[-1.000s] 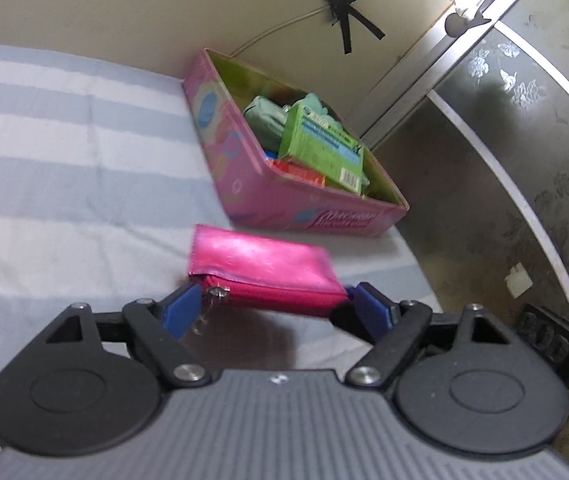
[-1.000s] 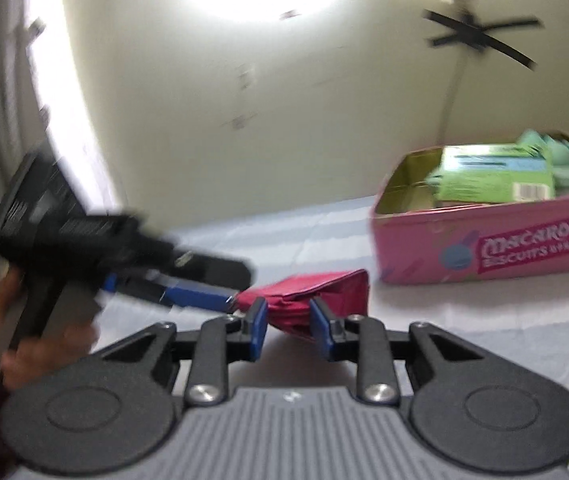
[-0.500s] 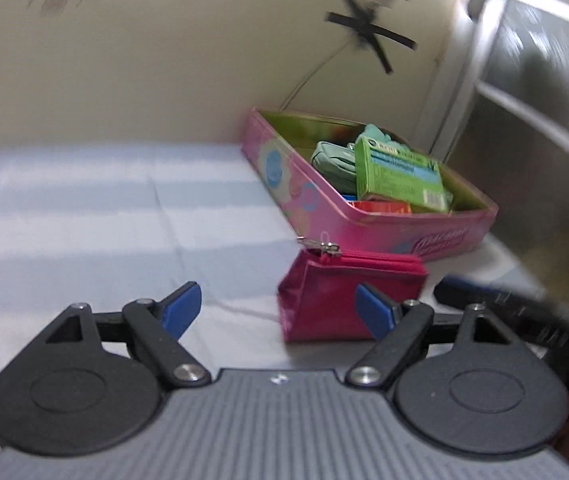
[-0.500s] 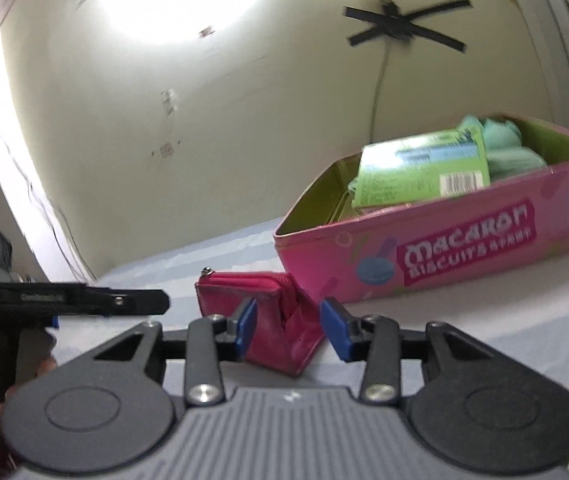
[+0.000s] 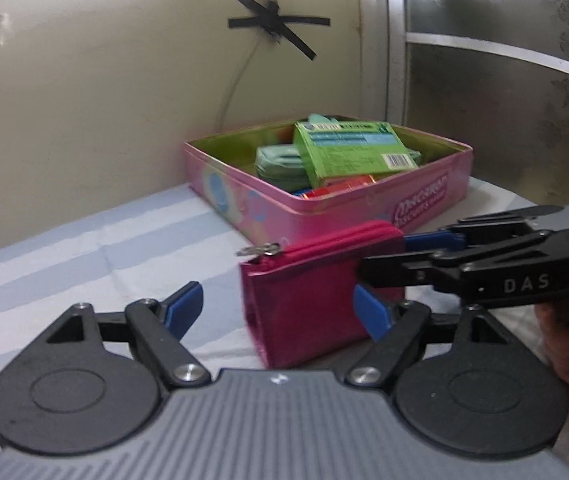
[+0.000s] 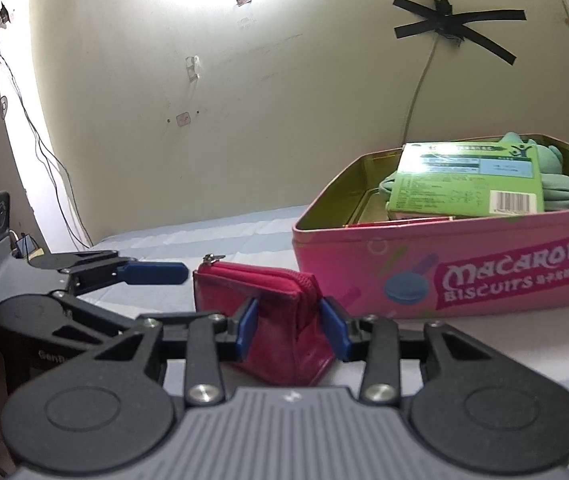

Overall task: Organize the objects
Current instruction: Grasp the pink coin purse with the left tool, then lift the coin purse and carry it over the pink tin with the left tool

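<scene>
A magenta zip pouch [image 5: 312,292] stands on edge on the striped sheet, in front of the pink Macaron biscuit tin [image 5: 416,204]. My right gripper [image 6: 290,326] straddles the pouch's [image 6: 272,308] end, with the blue pads [image 6: 246,330] beside it and the jaws spread; whether they touch it is unclear. My left gripper [image 5: 280,312] is open and empty, with the pouch between its fingers and clear of the left pad. The tin [image 6: 464,264] holds a green box [image 6: 464,180], a teal pouch and red packets.
The beige wall is close behind the tin, with a taped cable [image 5: 272,28]. A patterned metal-framed door [image 5: 484,80] is on the right. The blue-and-white striped sheet [image 5: 84,248] stretches to the left.
The pouch went from lying flat between my left fingers to standing on edge. My left gripper drew back and lowered. My right gripper's jaws widened around the pouch's end.
</scene>
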